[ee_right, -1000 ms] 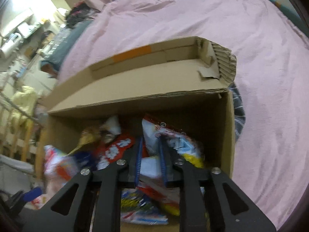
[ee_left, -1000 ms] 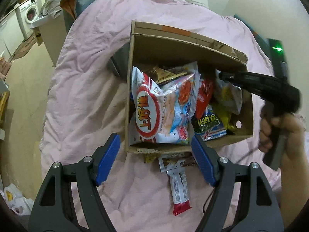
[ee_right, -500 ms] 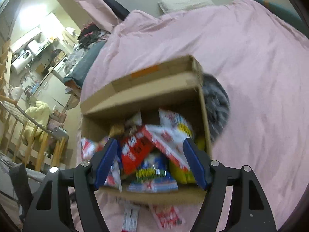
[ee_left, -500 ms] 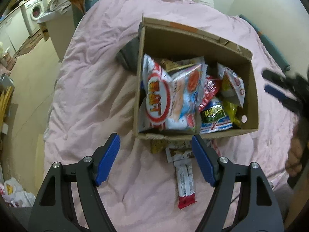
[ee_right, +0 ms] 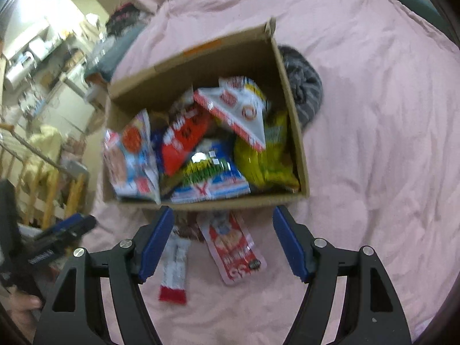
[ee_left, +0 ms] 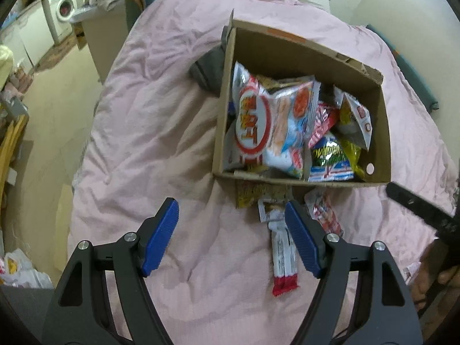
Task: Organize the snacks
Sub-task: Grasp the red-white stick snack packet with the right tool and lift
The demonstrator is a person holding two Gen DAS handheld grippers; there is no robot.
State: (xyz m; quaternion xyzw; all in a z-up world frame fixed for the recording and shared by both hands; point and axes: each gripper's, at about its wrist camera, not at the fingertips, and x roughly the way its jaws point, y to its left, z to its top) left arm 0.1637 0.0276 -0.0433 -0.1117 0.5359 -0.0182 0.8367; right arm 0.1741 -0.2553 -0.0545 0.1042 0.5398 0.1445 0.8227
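Holding 2 grippers above a pink blanket (ee_left: 161, 132), I look down on a cardboard box (ee_left: 379, 132) packed with snack bags. My left gripper (ee_left: 231, 237) has its blue pads spread wide with nothing between them, only blanket beneath. My right gripper (ee_right: 222, 240) is likewise spread and empty, poised over the blanket just in front of the box's near wall.

Inside the box, a large white bag with a red ring (ee_left: 253, 120) leans against the left wall, with a pale blue bag (ee_left: 290, 132) beside it. A red bag (ee_right: 184, 138) sits near the middle, a blue and green bag (ee_right: 210, 178) lies against the near wall, a yellow bag (ee_right: 267, 158) fills the right corner, and a white bag with a red edge (ee_right: 238, 112) rests on top of them.

Outside the box, 4 loose snacks lie on the blanket, just beside the near wall. A long white bar with a red end (ee_left: 283, 261) points toward me. A pink and white packet (ee_right: 233, 247) lies next to it. A brown and yellow packet (ee_left: 253, 194) touches the box's base, and a small white packet (ee_left: 271, 211) overlaps it.

A grey striped cloth (ee_right: 302, 89) bulges from behind the box, touching its side.
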